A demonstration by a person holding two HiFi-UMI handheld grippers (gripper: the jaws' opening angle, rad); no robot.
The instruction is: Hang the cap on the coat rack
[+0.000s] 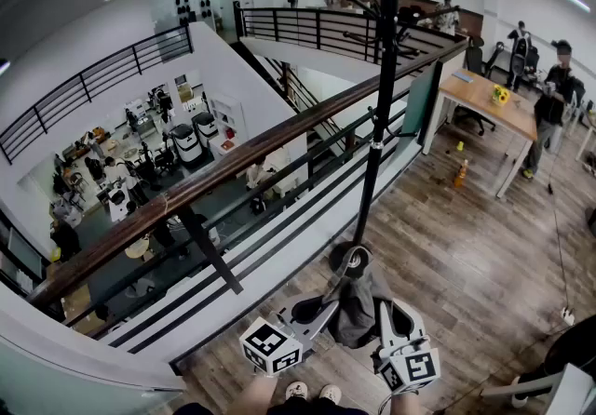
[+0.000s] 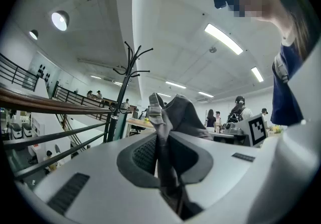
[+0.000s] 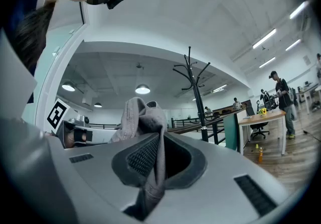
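Observation:
A grey cap (image 1: 358,303) hangs between my two grippers, low in the head view and close to the base of the coat rack. My left gripper (image 1: 331,305) is shut on the cap's left side and my right gripper (image 1: 385,313) is shut on its right side. In the left gripper view the cap's fabric (image 2: 173,115) is pinched in the left gripper (image 2: 161,143). The right gripper (image 3: 158,153) likewise clamps a fold of the cap (image 3: 142,116). The black coat rack (image 1: 386,78) stands ahead by the railing, its hooks empty; it also shows as the coat rack (image 2: 123,90) and the coat rack (image 3: 195,87).
A wood-topped black railing (image 1: 214,176) runs behind the rack, with a drop to a lower floor beyond. A wooden desk (image 1: 489,101) stands at the right, with an orange bottle (image 1: 460,174) on the floor and a person (image 1: 551,111) beside it. Wooden floor lies around the rack's base (image 1: 348,260).

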